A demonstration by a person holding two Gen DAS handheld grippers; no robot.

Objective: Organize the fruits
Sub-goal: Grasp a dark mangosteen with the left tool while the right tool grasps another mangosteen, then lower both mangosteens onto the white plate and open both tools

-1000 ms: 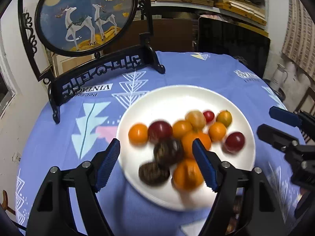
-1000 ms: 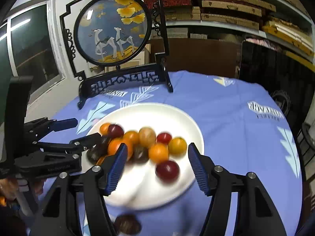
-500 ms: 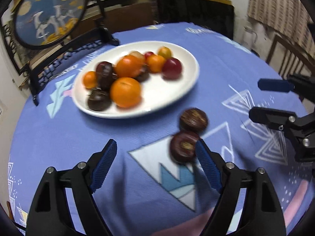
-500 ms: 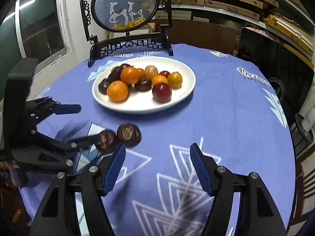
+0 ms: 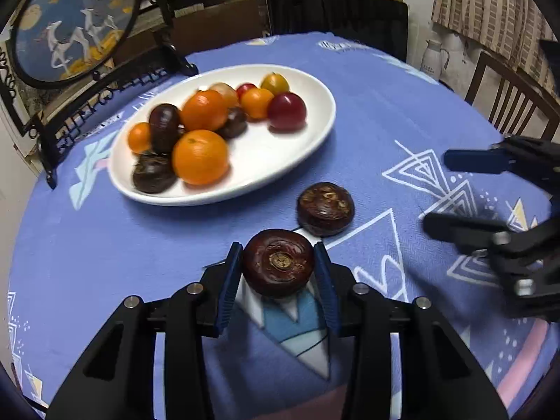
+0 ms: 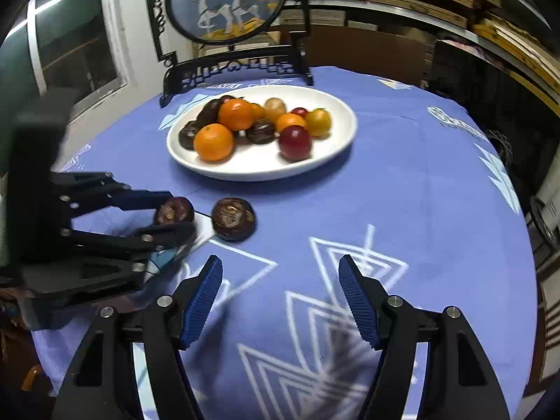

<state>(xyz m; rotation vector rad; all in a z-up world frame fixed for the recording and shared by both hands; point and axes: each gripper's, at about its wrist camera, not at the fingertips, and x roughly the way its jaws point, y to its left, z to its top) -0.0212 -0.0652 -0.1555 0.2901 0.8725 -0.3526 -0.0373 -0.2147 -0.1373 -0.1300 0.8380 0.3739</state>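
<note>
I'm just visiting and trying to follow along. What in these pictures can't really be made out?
- Fruit at the back of the white plate: both views, hidden behind the oranges, blurred.
- Whether the dark fruit in the left gripper is lifted off the tablecloth: left view, fruit hides its underside; right view, fingers cover it.
- Right gripper: left view, blurred and cut by the edge.
- Cloth lettering: too small.
</note>
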